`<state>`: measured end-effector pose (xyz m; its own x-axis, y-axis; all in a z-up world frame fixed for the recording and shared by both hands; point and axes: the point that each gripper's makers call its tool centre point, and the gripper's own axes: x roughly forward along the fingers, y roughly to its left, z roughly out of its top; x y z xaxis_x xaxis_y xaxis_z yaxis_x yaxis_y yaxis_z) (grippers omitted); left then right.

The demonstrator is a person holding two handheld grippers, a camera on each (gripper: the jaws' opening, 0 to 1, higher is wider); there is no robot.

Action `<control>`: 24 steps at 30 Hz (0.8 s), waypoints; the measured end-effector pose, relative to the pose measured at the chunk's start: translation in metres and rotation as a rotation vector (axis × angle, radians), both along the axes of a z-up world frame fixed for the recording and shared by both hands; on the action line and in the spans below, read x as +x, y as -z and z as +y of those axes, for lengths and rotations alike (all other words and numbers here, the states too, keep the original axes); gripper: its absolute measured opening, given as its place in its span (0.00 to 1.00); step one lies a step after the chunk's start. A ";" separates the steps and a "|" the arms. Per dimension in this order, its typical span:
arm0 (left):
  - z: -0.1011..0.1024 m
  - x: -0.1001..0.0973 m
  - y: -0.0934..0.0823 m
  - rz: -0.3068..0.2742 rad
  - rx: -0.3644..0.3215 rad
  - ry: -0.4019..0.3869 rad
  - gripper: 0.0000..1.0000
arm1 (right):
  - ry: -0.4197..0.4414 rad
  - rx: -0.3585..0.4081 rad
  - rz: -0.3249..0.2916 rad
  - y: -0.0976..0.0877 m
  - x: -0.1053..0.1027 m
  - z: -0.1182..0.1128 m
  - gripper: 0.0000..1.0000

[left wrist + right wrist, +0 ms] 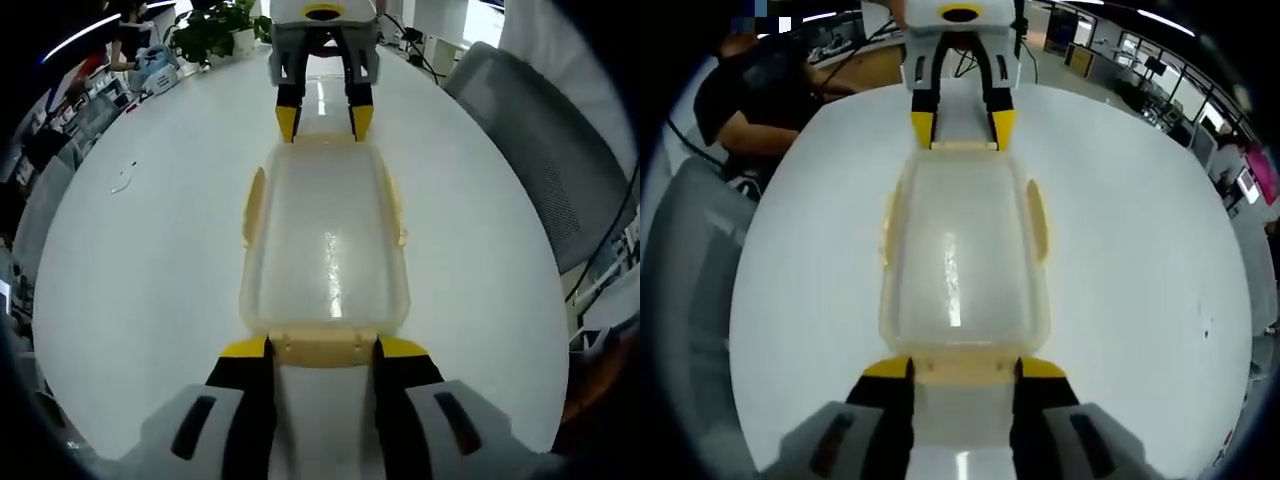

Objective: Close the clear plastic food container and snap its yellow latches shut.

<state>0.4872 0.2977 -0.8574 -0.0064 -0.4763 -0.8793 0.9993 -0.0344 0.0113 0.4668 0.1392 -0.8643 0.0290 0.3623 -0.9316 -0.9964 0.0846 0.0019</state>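
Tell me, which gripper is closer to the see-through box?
Neither; it's a tie. The left gripper sits at one short end of the clear container, jaws flanking that end's yellow latch. The right gripper does the same at the opposite end.

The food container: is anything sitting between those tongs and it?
Nothing visible. The left tongs flank the yellow latch at one end of the food container; the right tongs meet the opposite end.

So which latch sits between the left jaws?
The near end latch, at the bottom of the left gripper view, between the left gripper's tips. The side latches sit free; the far latch is at the right gripper.
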 end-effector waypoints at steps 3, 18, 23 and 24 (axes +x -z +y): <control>-0.001 0.001 0.000 0.006 0.021 0.008 0.36 | -0.008 -0.018 0.001 -0.001 0.000 0.001 0.34; 0.001 -0.003 -0.001 -0.028 0.103 -0.005 0.36 | -0.030 -0.010 -0.003 -0.003 -0.001 0.000 0.34; -0.001 -0.004 -0.010 -0.038 0.094 -0.026 0.36 | -0.051 0.002 -0.016 -0.012 0.001 -0.003 0.34; -0.001 -0.003 -0.014 -0.050 0.088 -0.029 0.36 | -0.052 0.009 -0.020 -0.015 0.002 -0.004 0.34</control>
<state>0.4840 0.2965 -0.8435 0.0516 -0.3963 -0.9167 0.9982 -0.0084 0.0598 0.4688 0.1353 -0.8490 0.0288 0.3719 -0.9278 -0.9993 0.0332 -0.0177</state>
